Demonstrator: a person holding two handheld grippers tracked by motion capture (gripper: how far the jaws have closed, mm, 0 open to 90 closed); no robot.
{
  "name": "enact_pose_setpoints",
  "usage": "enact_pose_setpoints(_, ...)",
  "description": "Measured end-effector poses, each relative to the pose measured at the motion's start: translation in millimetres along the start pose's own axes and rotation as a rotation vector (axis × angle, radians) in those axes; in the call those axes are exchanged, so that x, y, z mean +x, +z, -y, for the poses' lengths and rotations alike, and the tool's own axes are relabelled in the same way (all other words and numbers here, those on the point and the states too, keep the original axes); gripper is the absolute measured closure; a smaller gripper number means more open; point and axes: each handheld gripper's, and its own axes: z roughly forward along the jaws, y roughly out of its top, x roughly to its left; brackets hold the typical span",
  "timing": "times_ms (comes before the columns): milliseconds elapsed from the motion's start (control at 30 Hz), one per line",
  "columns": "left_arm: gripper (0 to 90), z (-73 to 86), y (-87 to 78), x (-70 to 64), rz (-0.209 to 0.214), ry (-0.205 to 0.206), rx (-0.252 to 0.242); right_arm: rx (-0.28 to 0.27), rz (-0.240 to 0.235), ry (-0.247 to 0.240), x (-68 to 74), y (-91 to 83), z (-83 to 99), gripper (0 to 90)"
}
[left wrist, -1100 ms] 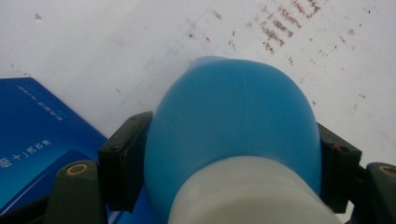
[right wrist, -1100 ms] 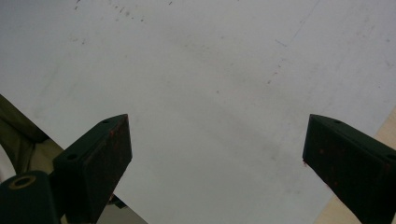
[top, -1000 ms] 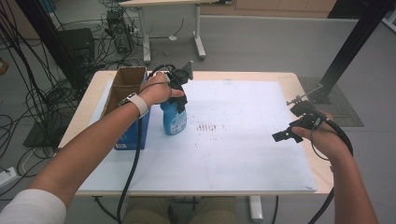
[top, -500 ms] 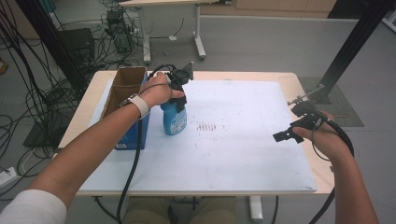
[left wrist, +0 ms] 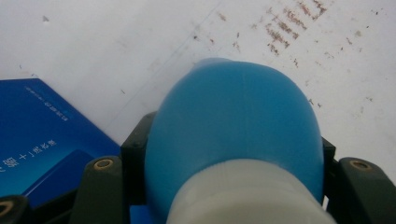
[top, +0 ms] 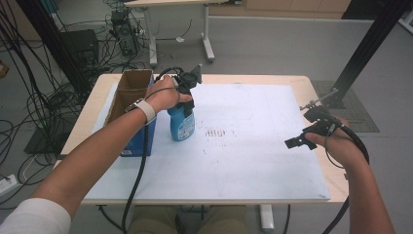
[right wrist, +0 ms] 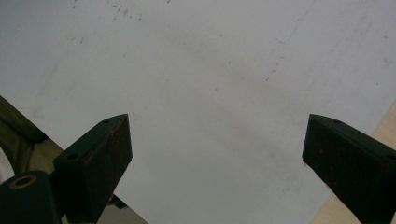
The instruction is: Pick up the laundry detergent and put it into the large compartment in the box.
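Observation:
A blue plastic bottle with a white collar stands upright on the white sheet, just right of the box. My left gripper comes down on it from above and is shut on its neck. In the left gripper view the bottle's blue shoulder bulges between the two black jaws of my left gripper, which press on it from both sides. My right gripper hovers over the sheet's right edge, open. The right gripper view has my right gripper spread wide above bare white sheet, nothing between its jaws.
An open cardboard box with blue printed sides stands at the table's left, touching or nearly touching the bottle; its blue side lies left of the jaws. Brownish marks dot the sheet's middle. Cables and a second table stand behind.

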Motion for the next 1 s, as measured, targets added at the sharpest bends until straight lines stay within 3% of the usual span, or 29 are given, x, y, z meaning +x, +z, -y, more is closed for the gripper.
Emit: enact_pose_setpoints(1000, 38.6, 0.9, -0.2, 0.0, -0.001, 0.002, -0.001, 0.009, 0.002, 0.0, 0.5, -0.1, -0.7, 8.2)
